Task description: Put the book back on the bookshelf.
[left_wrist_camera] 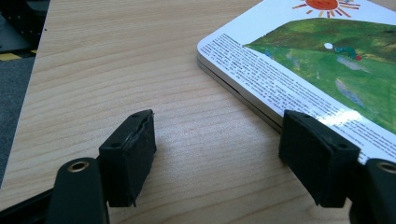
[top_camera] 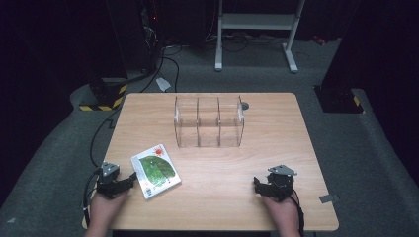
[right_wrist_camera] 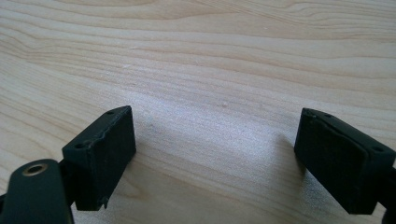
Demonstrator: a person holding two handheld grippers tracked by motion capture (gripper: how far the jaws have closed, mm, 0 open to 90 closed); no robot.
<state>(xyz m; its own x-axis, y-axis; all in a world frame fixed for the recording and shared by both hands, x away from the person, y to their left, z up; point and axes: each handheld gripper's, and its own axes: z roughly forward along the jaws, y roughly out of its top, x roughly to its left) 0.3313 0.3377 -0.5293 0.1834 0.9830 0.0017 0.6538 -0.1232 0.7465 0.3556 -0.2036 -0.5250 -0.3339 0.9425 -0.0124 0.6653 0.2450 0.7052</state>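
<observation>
A thin picture book (top_camera: pixel 155 171) with a green hill and a red sun on its white cover lies flat at the front left of the table. Its near edge (left_wrist_camera: pixel 299 79) fills the right side of the left gripper view. My left gripper (top_camera: pixel 129 179) sits just left of the book, open, its right jaw at the book's edge and bare wood between the jaws (left_wrist_camera: pixel 217 154). My right gripper (top_camera: pixel 258 183) rests near the front right of the table, open, with only wood grain between its jaws (right_wrist_camera: pixel 215 158).
A clear plastic organiser (top_camera: pixel 209 121) with three compartments stands upright at the back middle of the wooden table (top_camera: pixel 212 163). A small dark round object (top_camera: pixel 244 105) lies behind it. Cables and a white stand frame (top_camera: pixel 257 29) are on the floor beyond.
</observation>
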